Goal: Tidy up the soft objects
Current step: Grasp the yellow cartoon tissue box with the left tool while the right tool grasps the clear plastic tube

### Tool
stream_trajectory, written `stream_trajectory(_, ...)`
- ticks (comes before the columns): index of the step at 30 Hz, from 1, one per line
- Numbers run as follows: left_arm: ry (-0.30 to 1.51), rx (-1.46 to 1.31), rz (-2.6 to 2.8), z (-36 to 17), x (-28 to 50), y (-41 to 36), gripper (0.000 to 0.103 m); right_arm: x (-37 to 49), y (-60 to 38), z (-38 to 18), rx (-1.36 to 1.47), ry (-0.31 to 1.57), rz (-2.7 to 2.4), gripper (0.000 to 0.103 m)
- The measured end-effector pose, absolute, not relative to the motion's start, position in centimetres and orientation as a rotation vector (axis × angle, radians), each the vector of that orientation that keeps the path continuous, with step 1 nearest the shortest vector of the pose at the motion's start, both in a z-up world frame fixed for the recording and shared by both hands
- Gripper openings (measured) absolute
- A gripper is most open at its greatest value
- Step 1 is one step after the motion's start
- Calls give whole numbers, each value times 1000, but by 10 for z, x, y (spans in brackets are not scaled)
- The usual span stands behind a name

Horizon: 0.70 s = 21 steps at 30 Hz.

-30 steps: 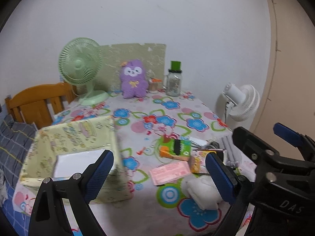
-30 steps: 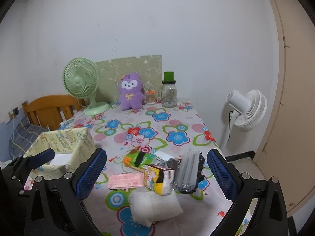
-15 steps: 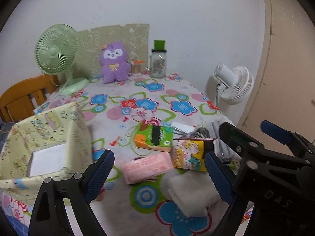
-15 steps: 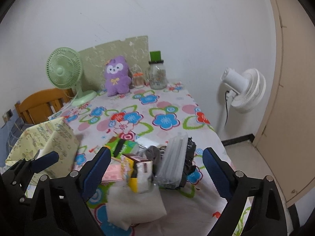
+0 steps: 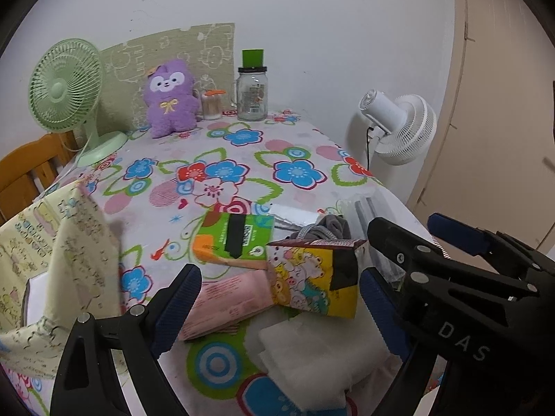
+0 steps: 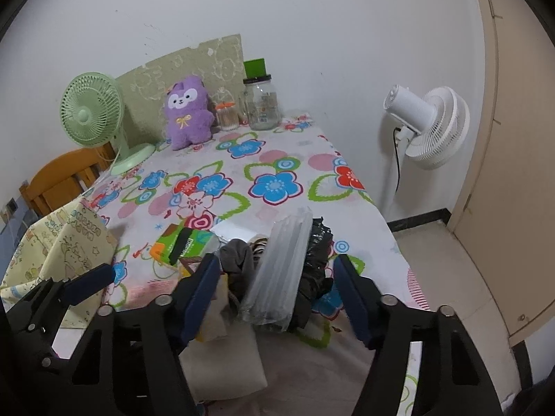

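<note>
A heap of soft things is lying at the near edge of a flower-patterned table (image 5: 242, 131): a clear plastic pack (image 6: 277, 270), a grey cloth (image 6: 237, 260), a black bag (image 6: 317, 242), a white padded packet (image 5: 312, 357), a pink tissue pack (image 5: 229, 298) and two cartons.

The right gripper (image 6: 277, 298) is hovering over the clear pack with its jaws closing, the pack between them but not yet pinched. The left gripper (image 5: 277, 308) is standing wide and released above the pink pack and white packet, holding nothing.

The sorting seems barely begun: the yellow fabric bin (image 5: 41, 260) at the left is holding only something white (what it is I cannot tell), and nearly everything is waiting outside it.

Only the right wrist view is showing the black bag; only the left is showing the cartoon carton's (image 5: 312, 277) face.
</note>
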<state>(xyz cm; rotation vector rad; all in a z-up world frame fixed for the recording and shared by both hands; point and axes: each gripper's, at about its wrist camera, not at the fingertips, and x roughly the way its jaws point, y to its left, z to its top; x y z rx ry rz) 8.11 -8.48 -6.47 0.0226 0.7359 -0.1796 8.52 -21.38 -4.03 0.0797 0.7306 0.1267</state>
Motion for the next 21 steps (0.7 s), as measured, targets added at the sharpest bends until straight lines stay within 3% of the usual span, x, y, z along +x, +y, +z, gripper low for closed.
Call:
stream_trajectory(13,800,51,-206,-89,107,-101,93,113,-220,-70,82,831,89,65)
stream_trajectory(16,818,52,-208,-95,113,-102,84,118,-220,-78,92,860,105,48)
stream_trajectory(18,833,54,-224,-99,115,-103,76,119,-218,-80,91,866,106,45)
stream_trajectory(21,840,53,-238,-100,114,-105,73,117,-217,-79,90,852,109,36)
